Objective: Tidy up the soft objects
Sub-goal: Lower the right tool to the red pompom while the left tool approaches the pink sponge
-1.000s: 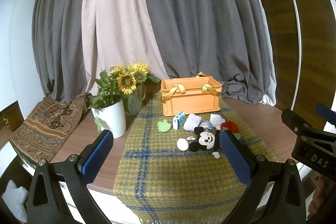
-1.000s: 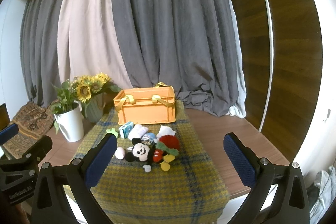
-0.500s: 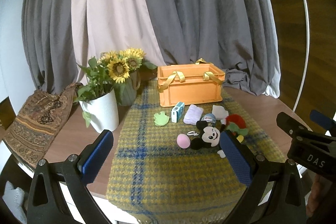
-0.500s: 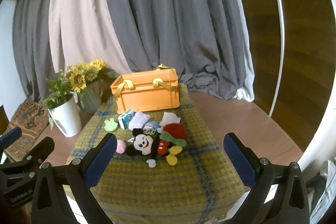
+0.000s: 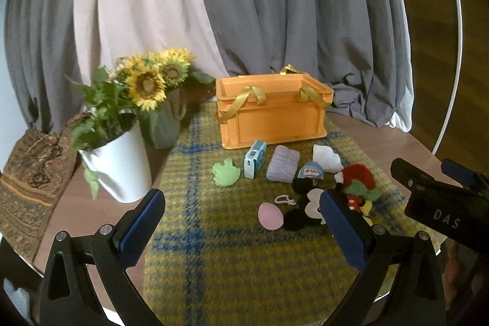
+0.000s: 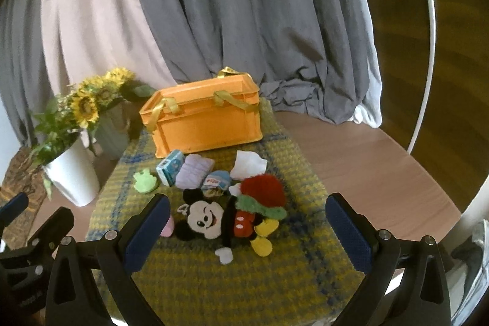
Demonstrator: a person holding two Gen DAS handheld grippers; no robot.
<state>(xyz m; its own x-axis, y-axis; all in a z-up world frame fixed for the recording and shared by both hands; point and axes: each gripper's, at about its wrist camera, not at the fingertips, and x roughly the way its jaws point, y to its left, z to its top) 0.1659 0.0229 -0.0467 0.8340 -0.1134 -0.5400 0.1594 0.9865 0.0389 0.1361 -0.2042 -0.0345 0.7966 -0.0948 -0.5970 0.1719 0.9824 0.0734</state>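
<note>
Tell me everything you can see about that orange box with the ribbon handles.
The orange box is a rectangular crate, plastic by its look, with a thick rim and a recessed panel on its front wall. Yellow-gold ribbon handles drape over its rim. It stands upright and open-topped at the far end of the yellow and blue plaid cloth, in front of the curtains. Its inside is hidden from both views. A small blue and white carton stands just before it; whether they touch is unclear. Neither hand-held gripper is near it.

Ahead of me grey curtains (image 5: 293,5) and a pale pink curtain (image 5: 134,8) hang to the far edge of the wooden table (image 6: 366,167). A dark wood-panelled wall (image 6: 458,35) stands on the right. Soft daylight fills the room.
</note>
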